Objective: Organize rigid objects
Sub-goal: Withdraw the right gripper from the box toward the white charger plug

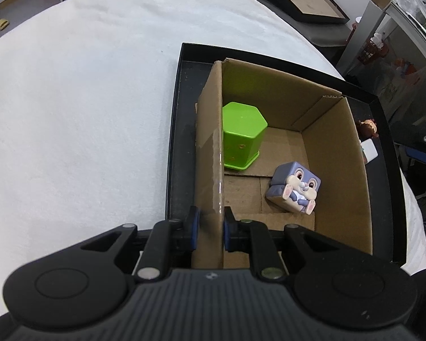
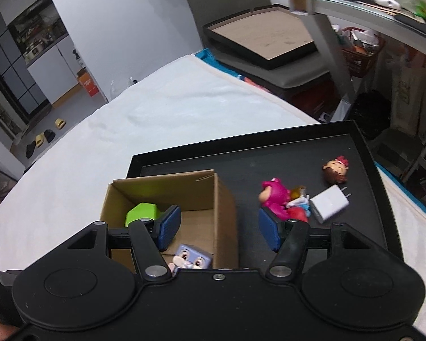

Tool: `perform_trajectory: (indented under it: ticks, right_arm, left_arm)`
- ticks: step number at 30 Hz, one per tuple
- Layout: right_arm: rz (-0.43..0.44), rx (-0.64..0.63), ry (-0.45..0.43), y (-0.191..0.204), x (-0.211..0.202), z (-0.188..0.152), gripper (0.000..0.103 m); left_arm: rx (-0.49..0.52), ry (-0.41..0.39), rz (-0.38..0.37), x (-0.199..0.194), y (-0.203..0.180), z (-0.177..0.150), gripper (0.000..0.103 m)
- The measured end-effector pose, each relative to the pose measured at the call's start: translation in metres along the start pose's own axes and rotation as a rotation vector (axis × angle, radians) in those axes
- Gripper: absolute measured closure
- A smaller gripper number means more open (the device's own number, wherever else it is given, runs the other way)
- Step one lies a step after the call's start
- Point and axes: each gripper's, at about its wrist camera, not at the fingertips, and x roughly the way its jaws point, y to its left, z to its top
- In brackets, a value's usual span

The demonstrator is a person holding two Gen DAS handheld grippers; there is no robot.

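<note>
The cardboard box [image 1: 335, 153] wall is being pinched by the left gripper [image 1: 210, 227]; the right gripper [image 2: 218, 227] is being held spread; the pink figure [image 2: 274, 199], likely light and rigid, is lying on the black tray [image 2: 366, 170], best taken across its body.

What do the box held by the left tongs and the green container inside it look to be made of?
The box looks like plain brown corrugated cardboard, matte: a perforated tear edge and folded bottom flaps show. The green container looks like moulded hard plastic, smooth and slightly glossy, with a soft highlight on its flat hexagonal top. The left tongs clamp the box wall.
</note>
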Motion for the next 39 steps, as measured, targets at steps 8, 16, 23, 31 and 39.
perform_trajectory:
  ticks: [8,16,23,31,39]
  right_arm:
    - [-0.008,0.026,-0.041,-0.017,-0.006,-0.003,0.033]
    - [-0.009,0.042,-0.095,-0.036,-0.015,-0.010,0.024]
    - [-0.004,0.074,-0.109,-0.057,-0.017,-0.016,0.021]
    - [-0.002,0.120,-0.106,-0.081,-0.014,-0.027,0.021]
    - [0.002,0.179,-0.114,-0.107,-0.007,-0.037,0.021]
  left_arm:
    - [0.031,-0.022,0.041,-0.005,-0.008,-0.003,0.086]
    - [0.046,-0.034,0.070,-0.009,-0.012,-0.004,0.084]
    - [0.066,-0.047,0.122,-0.012,-0.018,-0.006,0.079]
    - [0.097,-0.067,0.193,-0.015,-0.027,-0.008,0.069]
    - [0.099,-0.103,0.258,-0.022,-0.032,-0.009,0.043]
